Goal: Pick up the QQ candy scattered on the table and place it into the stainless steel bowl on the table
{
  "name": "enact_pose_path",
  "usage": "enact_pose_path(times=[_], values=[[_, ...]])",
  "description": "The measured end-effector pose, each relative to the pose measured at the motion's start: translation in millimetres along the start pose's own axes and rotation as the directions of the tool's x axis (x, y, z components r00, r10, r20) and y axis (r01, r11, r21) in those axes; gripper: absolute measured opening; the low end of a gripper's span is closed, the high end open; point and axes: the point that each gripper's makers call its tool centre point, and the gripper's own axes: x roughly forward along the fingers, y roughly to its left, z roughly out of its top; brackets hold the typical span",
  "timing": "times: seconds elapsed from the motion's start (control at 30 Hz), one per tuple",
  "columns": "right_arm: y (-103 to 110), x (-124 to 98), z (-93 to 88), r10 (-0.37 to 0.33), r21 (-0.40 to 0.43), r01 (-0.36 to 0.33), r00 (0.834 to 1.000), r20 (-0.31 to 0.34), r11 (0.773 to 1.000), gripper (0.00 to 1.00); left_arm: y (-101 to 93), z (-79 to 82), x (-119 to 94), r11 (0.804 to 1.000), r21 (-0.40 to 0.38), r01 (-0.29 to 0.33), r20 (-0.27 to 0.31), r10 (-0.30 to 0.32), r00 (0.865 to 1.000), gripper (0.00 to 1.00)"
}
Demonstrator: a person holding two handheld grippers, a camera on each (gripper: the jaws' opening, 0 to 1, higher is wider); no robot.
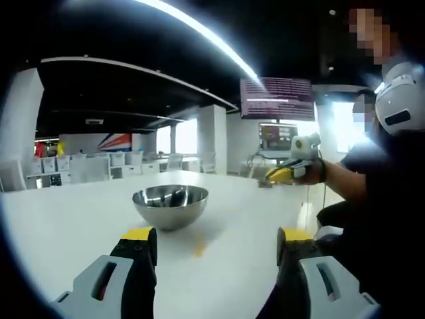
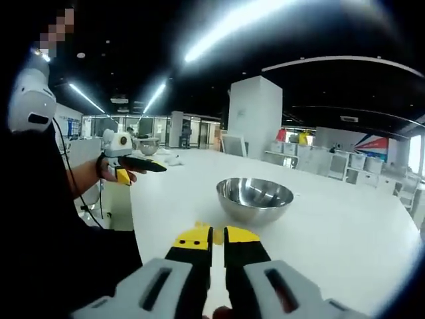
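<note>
Steel bowl (image 1: 170, 206) beyond left gripper (image 1: 216, 247), jaws apart; right gripper (image 2: 212, 236) jaws nearly together

The left gripper (image 1: 216, 242) has two thick black fingers (image 1: 138, 256) with yellow pads at the tips, each set in a light grey housing with a slotted oval cut-out. The right gripper (image 2: 218, 237) is built the same: black fingers (image 2: 192, 249), yellow tips, grey slotted housings behind. Seen from the side in the left gripper view, the right gripper shows a yellow-and-black body with a pale block on top. The person (image 1: 382, 193) wears a black top, with sleeves ending short of the forearm, and a white, rounded headset (image 1: 400, 100) with a dark slot on its side. A thin dark cable (image 2: 72, 176) hangs along the torso
</note>
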Motion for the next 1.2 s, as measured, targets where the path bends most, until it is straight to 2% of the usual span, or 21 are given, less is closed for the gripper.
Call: enact_pose_path(times=[0.17, 0.3, 0.5, 0.63, 0.83, 1.03, 1.13, 1.2], values=[[-2, 1, 1.3, -0.001, -0.003, 0.001, 1.0, -0.001, 1.0, 0.09, 0.9, -0.6, -2, 1.0, -0.001, -0.004, -0.002, 0.004, 1.0, 0.74], [-9, 7, -1.0, -0.005, -0.009, 0.004, 1.0, -0.029, 1.0, 0.09, 2.9, -1.4, -4, 1.0, -0.003, -0.008, 0.001, 0.008, 1.0, 0.74], [-28, 17, -0.4, -0.008, -0.055, 0.002, 0.995, -0.102, 0.998, 0.09, 5.9, -4.7, -6, 1.0, -0.014, -0.011, 0.005, 0.011, 1.0, 0.74], [-47, 29, 4.1, -0.011, -0.111, -0.008, 0.985, -0.171, 0.994, 0.09, 9.7, -7.4, -9, 1.0, -0.024, -0.016, 0.009, 0.017, 1.0, 0.74], [-69, 57, 18.9, -0.004, -0.172, -0.037, 0.973, -0.23, 0.984, 0.09, 14.2, -10.0, -12, 0.999, -0.037, -0.026, 0.016, 0.027, 1.0, 0.74], [-83, 103, 21.5, 0.028, -0.24, -0.113, 0.944, -0.33, 0.964, 0.09, 11.8, -12.7, -11, 0.999, -0.026, -0.019, 0.0, 0.019, 1.0, 0.73], [-85, 129, 15.7, 0.044, -0.3, -0.184, 0.907, -0.418, 0.936, 0.09, 13.6, -12.1, -13, 0.999, -0.03, -0.023, 0.004, 0.023, 1.0, 0.73], [-86, 143, 14.7, 0.047, -0.323, -0.211, 0.892, -0.449, 0.923, 0.09, 15.2, -12.3, -14, 0.999, -0.032, -0.03, 0.003, 0.03, 1.0, 0.73]])
